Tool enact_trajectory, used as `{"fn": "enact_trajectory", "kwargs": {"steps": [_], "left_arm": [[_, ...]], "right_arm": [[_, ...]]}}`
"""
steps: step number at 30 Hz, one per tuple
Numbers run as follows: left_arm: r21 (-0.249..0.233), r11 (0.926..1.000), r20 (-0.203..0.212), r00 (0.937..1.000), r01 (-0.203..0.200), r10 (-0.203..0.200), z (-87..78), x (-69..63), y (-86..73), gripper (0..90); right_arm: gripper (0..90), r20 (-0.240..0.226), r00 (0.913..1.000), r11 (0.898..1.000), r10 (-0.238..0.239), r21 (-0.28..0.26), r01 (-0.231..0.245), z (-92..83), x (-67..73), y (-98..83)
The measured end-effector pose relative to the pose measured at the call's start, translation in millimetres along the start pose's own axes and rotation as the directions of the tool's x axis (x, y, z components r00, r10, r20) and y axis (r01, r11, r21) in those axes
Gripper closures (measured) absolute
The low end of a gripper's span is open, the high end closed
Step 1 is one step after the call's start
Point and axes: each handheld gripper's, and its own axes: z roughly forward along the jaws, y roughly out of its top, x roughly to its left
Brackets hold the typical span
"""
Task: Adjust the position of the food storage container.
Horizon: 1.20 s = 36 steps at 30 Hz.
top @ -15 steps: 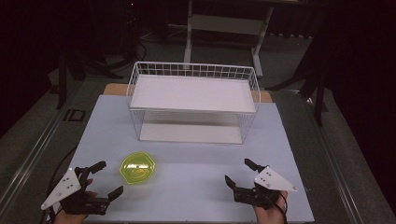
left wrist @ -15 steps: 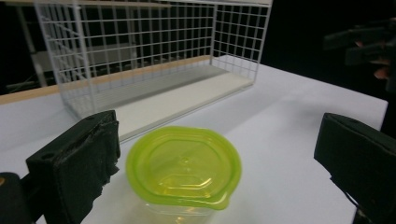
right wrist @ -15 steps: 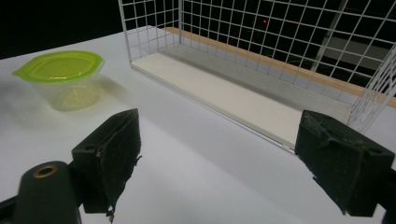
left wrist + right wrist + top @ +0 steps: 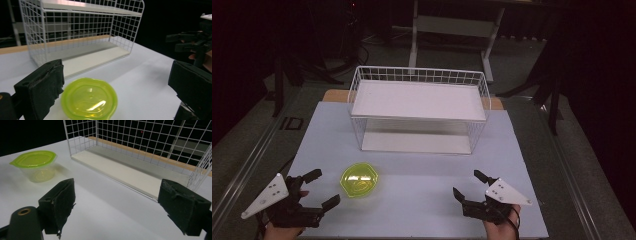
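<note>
Low and left of centre in the high view sits the small plastic tub (image 4: pixel 359 180), a clear cup under a lime-green snap-on lid, standing upright on the pale desk (image 4: pixel 422 170), in front of the wire rack (image 4: pixel 419 107) and well clear of it. Lower left corner, the left tongs (image 4: pixel 318 189) are spread wide and holding nothing, the tub just beside their tips; in the left gripper view the lid (image 4: pixel 89 98) sits right between the two black padded jaws, low in the frame. Lower right, the right tongs (image 4: pixel 467 184) are likewise wide open and empty, well apart from the tub, which shows at the upper left of the right gripper view (image 4: pixel 37 165). Now, how will this thing handle? My read is light, likely empty or nearly so, since the translucent wall shows nothing inside. Thin walls, so it should flex under a hard squeeze; glossy too, with a bright glint on the lid, so expect some slip against anything but those foam-like pads. The lid is a rounded, faintly many-sided shape with a small tab at its edge; the body tapers downward. Best hold, I'd judge, is across the body just under the lid's rim, where the plastic is stiffest, with a gentle close. The rack is white-coated wire in a square grid, rigid, with flat white boards as upper and lower shelves.
</note>
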Motion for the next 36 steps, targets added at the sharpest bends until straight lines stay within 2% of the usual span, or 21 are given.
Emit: {"fn": "enact_trajectory", "kwargs": {"steps": [2,4,5,7,10,11,13,15,16,17,19,21,22,24,25,27,28,30,32,34,36], "left_arm": [[0.021,0.9998,-0.022,0.9997,-0.004,0.004,-0.1,0.7,4.2,2.3],[0.043,0.9991,-0.039,0.9992,-0.001,0.003,-0.4,2.3,7.3,12.4],[0.053,0.9986,-0.050,0.9987,-0.008,0.011,-1.4,3.2,8.9,12.4],[0.069,0.9976,-0.067,0.9977,-0.007,0.012,-1.6,5.7,10.8,30.9],[0.113,0.9936,-0.124,0.9919,-0.013,0.027,0.2,9.5,10.0,51.0],[0.138,0.9904,-0.148,0.9888,0.004,0.017,1.5,12.0,7.7,51.0],[0.163,0.9860,-0.161,0.9869,0.034,-0.008,3.6,15.2,2.2,64.0],[0.207,0.9767,-0.191,0.9814,0.058,-0.018,6.7,16.7,-5.8,72.6],[0.253,0.9656,-0.191,0.9815,0.058,-0.009,9.0,17.6,-13.6,76.0],[0.253,0.9656,-0.191,0.9815,0.058,-0.009,9.0,17.6,-13.6,79.8],[0.304,0.9522,-0.189,0.9817,0.033,0.026,10.7,19.4,-20.0,86.8],[0.328,0.9444,-0.192,0.9805,0.024,0.042,11.2,24.5,-26.6,89.7],[0.335,0.9415,-0.192,0.9809,0.037,0.030,11.3,28.4,-29.8,89.7],[0.380,0.9219,-0.192,0.9814,0.078,-0.004,14.1,34.8,-39.7,90.0],[0.380,0.9219,-0.192,0.9814,0.078,-0.004,14.1,34.8,-39.7,90.0],[0.441,0.8938,-0.164,0.9864,0.080,-0.008,20.8,37.5,-49.3,90.0],[0.441,0.8938,-0.164,0.9864,0.080,-0.008,20.8,37.5,-49.3,90.0],[0.488,0.8715,-0.123,0.9923,0.047,0.015,28.9,37.8,-55.8,90.0],[0.488,0.8716,-0.122,0.9924,0.049,0.012,31.4,36.7,-57.7,90.0],[0.504,0.8628,-0.116,0.9932,0.045,0.015,37.9,34.8,-60.2,90.0],[0.516,0.8538,-0.133,0.9911,0.072,-0.004,44.4,36.3,-61.8,90.0]], "right_arm": [[14.4,-0.012,0.9999,1.000,0.010,0.003,-0.010,0.8,0.1,0.3],[14.4,-0.015,0.9998,1.000,0.013,0.002,-0.013,1.2,0.4,0.4],[14.4,-0.020,0.9997,1.000,0.014,0.002,-0.014,1.4,0.9,0.6],[14.4,-0.031,0.9995,1.000,0.007,0.000,-0.007,2.1,2.4,1.3],[14.4,-0.037,0.9993,1.000,0.008,0.001,-0.008,1.9,3.1,1.4],[14.4,-0.037,0.9993,1.000,0.008,0.001,-0.008,1.9,3.1,1.4],[14.4,-0.040,0.9992,1.000,0.008,-0.002,-0.008,1.6,2.8,1.2],[14.4,-0.041,0.9990,1.000,0.016,-0.001,-0.016,1.4,2.2,1.0],[14.4,-0.042,0.9990,1.000,0.018,-0.001,-0.018,1.5,1.7,0.9],[14.4,-0.043,0.9989,1.000,0.020,0.001,-0.020,1.5,1.4,0.8],[14.4,-0.043,0.9988,1.000,0.023,0.001,-0.022,1.8,1.2,0.5],[14.4,-0.045,0.9987,1.000,0.025,0.002,-0.025,2.1,1.4,0.4],[14.4,-0.045,0.9987,1.000,0.025,0.002,-0.025,2.1,1.4,0.4],[14.4,-0.047,0.9987,1.000,0.022,0.002,-0.022,2.4,2.2,0.8],[14.4,-0.047,0.9987,1.000,0.021,0.001,-0.021,2.3,2.3,1.0],[14.4,-0.047,0.9986,1.000,0.023,0.000,-0.023,2.3,2.2,1.0],[14.4,-0.047,0.9986,1.000,0.023,0.000,-0.023,2.3,2.2,1.0],[14.5,-0.047,0.9986,1.000,0.024,0.002,-0.024,2.8,1.6,0.7],[14.4,-0.047,0.9986,1.000,0.024,0.002,-0.024,2.6,1.6,0.6],[14.4,-0.045,0.9988,1.000,0.020,-0.002,-0.020,1.6,1.7,1.1],[14.4,-0.045,0.9988,1.000,0.021,-0.003,-0.021,1.4,1.6,1.3]]}}
